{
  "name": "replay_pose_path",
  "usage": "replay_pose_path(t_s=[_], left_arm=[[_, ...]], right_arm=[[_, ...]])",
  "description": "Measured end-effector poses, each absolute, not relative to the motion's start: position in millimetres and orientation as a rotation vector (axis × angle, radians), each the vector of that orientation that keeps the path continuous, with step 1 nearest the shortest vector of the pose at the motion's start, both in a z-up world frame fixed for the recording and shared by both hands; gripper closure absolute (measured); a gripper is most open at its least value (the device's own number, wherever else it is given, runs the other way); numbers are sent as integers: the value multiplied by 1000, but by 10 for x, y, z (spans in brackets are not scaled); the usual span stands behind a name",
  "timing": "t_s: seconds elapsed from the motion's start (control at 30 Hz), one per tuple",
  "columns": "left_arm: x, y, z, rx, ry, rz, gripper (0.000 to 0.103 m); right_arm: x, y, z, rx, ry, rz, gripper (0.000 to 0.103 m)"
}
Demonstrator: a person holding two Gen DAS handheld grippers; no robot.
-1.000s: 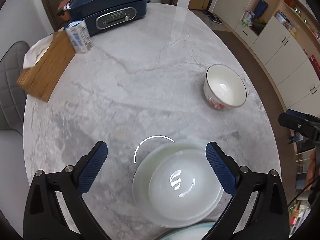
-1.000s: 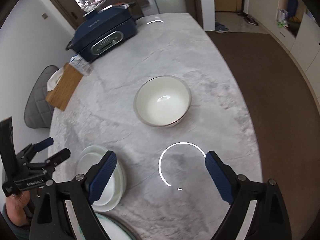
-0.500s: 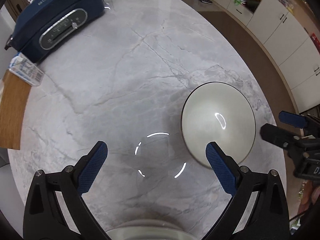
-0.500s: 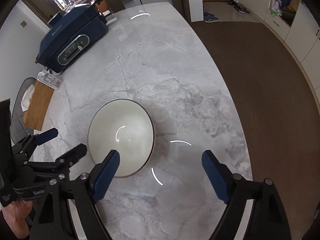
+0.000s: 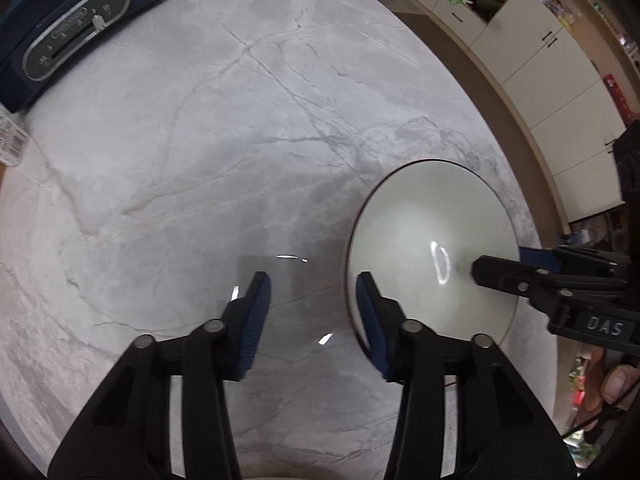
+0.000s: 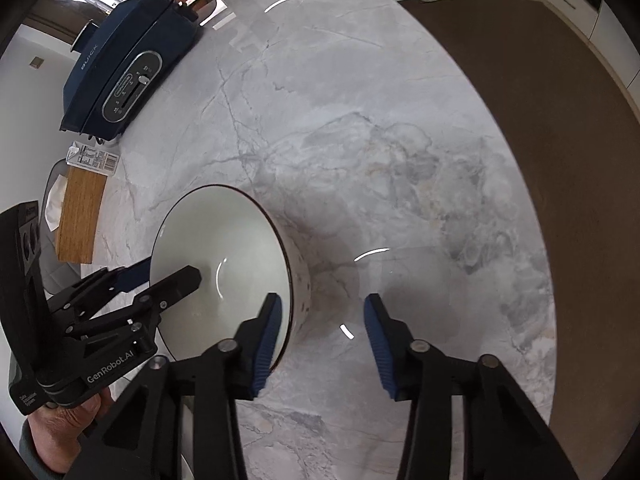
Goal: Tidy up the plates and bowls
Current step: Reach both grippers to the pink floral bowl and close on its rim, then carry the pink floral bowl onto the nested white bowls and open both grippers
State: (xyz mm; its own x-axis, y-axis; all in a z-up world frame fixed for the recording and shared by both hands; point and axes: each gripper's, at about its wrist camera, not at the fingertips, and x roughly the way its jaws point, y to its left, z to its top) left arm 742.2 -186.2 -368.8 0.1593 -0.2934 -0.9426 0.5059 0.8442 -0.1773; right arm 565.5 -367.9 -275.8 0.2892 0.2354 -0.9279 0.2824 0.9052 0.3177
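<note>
A white bowl [image 5: 420, 224] with a dark rim and a spotted outer wall [image 6: 302, 300] stands upright on the marble table [image 5: 200, 140]. My left gripper [image 5: 312, 312] straddles the bowl's left rim, right finger inside and left finger over the table. Its jaws are closing, the pads clear of the wall. My right gripper [image 6: 320, 324] straddles the opposite rim, left finger inside and right finger over the table, and is also closing without touching. Each gripper shows in the other's view: left gripper [image 6: 172, 274], right gripper [image 5: 500, 262].
A dark blue electric cooker [image 6: 120, 68] sits at the table's far left, with a small carton [image 6: 92, 156] and a wooden board [image 6: 80, 216] nearer. Brown floor [image 6: 560, 120] lies beyond the right table edge, and white cabinets [image 5: 540, 80] stand further off. A person's hand [image 6: 52, 432] holds the left gripper.
Both grippers left the stacked white dishes, crossed to the lone bowl and sank onto its two opposite rims. Their jaws have narrowed from wide apart to a small gap.
</note>
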Motion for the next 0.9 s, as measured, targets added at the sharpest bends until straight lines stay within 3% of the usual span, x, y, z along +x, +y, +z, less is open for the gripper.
replay_pose_path(t_s=[0.1,0.13,0.17,0.5,0.9], left_arm=[[7393,-1952,-3674,206,1288,-618,95],[7387,-1989,-3667,225,1284,-612,95],[7390,-2002,-3672,227,1284,-614,95],[7361,-1840,-3609,151,1301,-655,95],[7052,-1548,-3128,163,1265,-646,94]], right_arm=[[5691,-3664,-2795,526,1291,20,78],[5703,-3664,-2798,540,1289,36,85],[5706,-3654,-2797,551,1290,44,86],[5612,-3684,-2826,642,1270,85,85],[5465,-3457,-2426,663,1227,169,84]])
